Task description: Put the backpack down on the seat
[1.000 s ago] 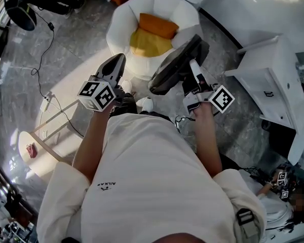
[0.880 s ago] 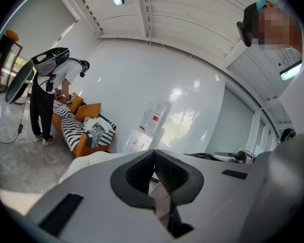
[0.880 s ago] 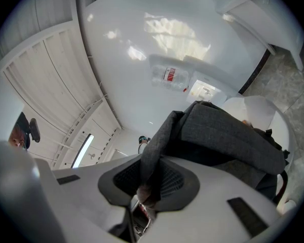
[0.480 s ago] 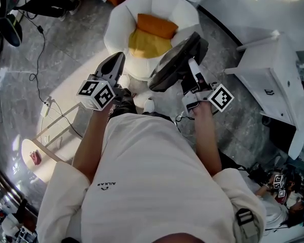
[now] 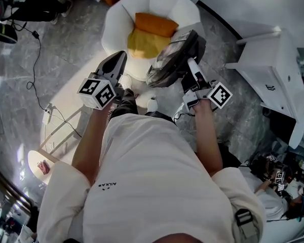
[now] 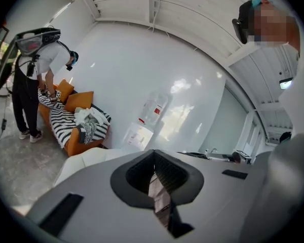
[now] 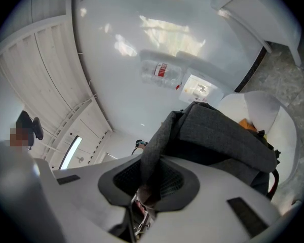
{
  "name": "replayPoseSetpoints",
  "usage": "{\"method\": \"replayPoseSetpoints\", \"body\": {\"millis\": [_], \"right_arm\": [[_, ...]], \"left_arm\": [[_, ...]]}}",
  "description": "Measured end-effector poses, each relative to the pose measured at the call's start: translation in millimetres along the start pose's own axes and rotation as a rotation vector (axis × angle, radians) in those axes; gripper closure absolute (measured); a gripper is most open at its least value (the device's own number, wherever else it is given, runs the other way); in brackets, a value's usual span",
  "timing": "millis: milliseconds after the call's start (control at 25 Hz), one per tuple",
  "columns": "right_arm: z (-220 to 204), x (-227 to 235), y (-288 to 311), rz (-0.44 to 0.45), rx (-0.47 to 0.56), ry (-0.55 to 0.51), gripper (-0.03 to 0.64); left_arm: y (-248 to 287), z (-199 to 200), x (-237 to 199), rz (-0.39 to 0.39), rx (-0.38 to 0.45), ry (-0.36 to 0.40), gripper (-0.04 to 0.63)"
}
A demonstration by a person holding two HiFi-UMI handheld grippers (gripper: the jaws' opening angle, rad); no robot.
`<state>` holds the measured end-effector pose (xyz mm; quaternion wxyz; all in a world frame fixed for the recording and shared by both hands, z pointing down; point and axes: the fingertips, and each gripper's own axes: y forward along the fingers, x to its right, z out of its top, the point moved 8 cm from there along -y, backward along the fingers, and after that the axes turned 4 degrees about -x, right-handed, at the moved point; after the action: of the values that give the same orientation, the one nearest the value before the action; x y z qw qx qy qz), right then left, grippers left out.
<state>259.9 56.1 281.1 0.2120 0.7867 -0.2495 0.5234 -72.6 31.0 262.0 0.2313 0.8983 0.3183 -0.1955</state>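
Note:
A grey backpack hangs from its top strap, on which my right gripper is shut. It is in the air at the front right edge of a white round armchair, whose seat holds an orange cushion and a yellow one. In the right gripper view the backpack fills the middle, its strap runs into the right gripper, and the armchair lies behind. My left gripper is shut and holds nothing, just left of the bag. Its own view shows the left gripper over the armchair's back.
A white cabinet stands to the right. Cables trail over the marble floor at left, near a small white side table. An orange sofa with a striped blanket and a standing person are farther off.
Both grippers have moved toward the armchair and a little down. The backpack went with the right gripper and now overlaps the chair's front right edge.

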Motion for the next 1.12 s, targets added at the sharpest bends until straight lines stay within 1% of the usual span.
{"method": "replayPoseSetpoints", "body": {"millis": [200, 400, 600, 760, 1120], "right_arm": [[-5, 20, 21, -0.017, 0.008, -0.004, 0.548], [-13, 57, 45, -0.05, 0.022, 0.011, 0.549], [-17, 98, 66, -0.086, 0.027, 0.035, 0.551], [-24, 128, 83, -0.133, 0.019, 0.056, 0.551], [-37, 181, 105, -0.176, 0.017, 0.084, 0.552]], "left_arm": [[18, 2, -26, -0.021, -0.052, 0.014, 0.577], [38, -7, -60, -0.029, -0.099, -0.024, 0.578], [66, -15, -89, -0.034, -0.138, -0.034, 0.578], [84, -22, -113, -0.038, -0.156, -0.045, 0.578], [122, -51, -147, -0.052, -0.212, -0.071, 0.578]]}}
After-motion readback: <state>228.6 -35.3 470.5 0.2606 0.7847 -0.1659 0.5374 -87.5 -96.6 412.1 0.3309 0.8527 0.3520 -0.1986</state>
